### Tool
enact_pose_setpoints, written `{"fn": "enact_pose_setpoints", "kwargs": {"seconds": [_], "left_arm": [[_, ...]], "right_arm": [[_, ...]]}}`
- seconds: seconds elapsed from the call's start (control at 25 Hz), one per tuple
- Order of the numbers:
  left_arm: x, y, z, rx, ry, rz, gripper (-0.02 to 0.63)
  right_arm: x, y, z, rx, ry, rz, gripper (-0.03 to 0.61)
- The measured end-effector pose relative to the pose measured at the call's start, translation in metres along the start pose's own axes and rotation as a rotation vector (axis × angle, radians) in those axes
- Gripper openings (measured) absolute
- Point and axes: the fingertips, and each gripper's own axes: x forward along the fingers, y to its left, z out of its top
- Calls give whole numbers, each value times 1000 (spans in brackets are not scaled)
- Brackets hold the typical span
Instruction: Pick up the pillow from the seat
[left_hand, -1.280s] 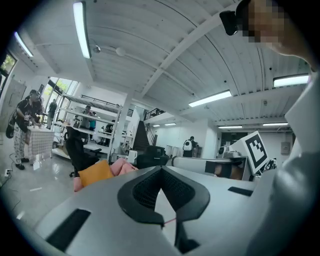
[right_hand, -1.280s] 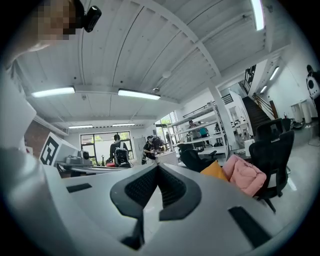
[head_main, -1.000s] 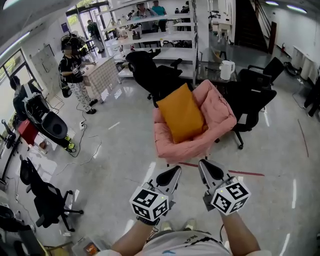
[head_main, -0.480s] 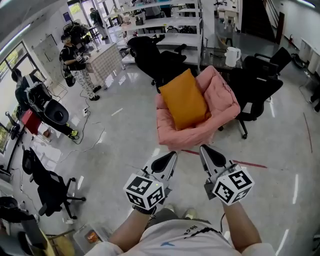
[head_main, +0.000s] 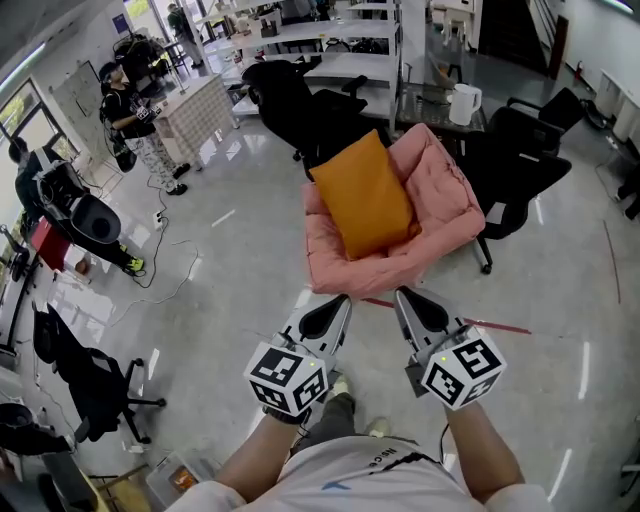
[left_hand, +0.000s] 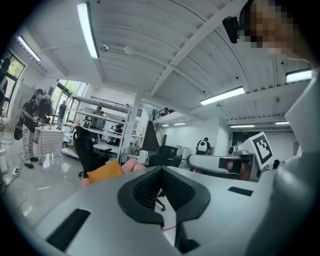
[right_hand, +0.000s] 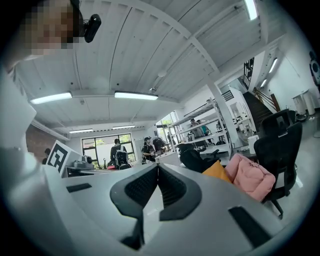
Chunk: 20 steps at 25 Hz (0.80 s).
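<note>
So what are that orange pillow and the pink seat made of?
The orange pillow looks like matte fabric over soft filling: no shine, plump corners. The pink seat seems to be padded cloth: puffy, creased walls. Exact fibres can't be told.

The person steps closer to the pink seat (head_main: 352, 272): a dark trouser leg (head_main: 328, 418) now swings forward between the forearms. The left tongs (head_main: 339, 303) and right tongs (head_main: 403, 297) move up toward 12 o'clock, tips now near the seat's front edge. The orange pillow (head_main: 365, 195) looks slightly larger.
</note>
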Motion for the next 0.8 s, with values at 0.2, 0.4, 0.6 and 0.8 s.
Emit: {"fn": "enact_pose_setpoints", "kwargs": {"seconds": [0.2,0.4,0.6,0.8], "left_arm": [[37,49,9,10,-1,-17,9],[72,112,25,18,2,-38,11],[104,166,32,8,15,-68,11],[125,199,25,-26,38,-90,11]], "right_arm": [[52,-25,3,-5,11,-28,15],[118,-46,10,-9,8,-65,15],[171,-65,10,-5,10,-109,15],[196,-80,6,-9,25,-152,15]]}}
